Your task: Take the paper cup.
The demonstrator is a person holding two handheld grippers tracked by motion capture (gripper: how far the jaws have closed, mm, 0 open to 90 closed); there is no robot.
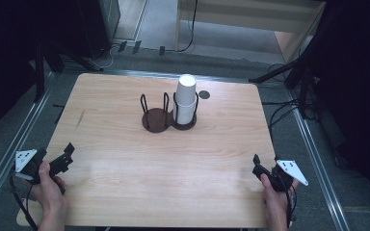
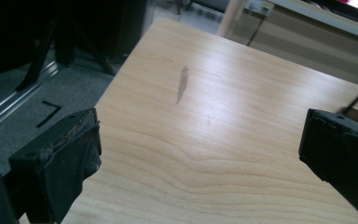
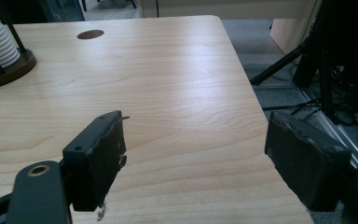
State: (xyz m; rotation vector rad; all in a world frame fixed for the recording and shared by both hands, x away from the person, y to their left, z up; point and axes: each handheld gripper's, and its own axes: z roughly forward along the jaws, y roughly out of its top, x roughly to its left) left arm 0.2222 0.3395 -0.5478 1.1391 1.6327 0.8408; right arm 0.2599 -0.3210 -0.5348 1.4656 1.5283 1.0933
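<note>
Wooden table [image 1: 125, 163]; upright cup stack [image 1: 186, 98] in holder [image 1: 168, 118] far-centre, slightly nearer right tool [image 1: 259, 169] than left tool [image 1: 66, 156]; both wide open, empty.

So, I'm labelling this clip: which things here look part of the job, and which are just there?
Likely in play: stack of paper cups, two-ring cup holder, left gripper, right gripper.
Just there: table's cable hole, dark mark on the tabletop, floor cables.

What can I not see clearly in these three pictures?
- Cup stack count: high view, too small; right gripper view, cut by left edge.
- Holder: left gripper view, cut off behind the right jaw.
- Dark round spot: hole or cap, unclear.
- Room around the table: too dark.
</note>
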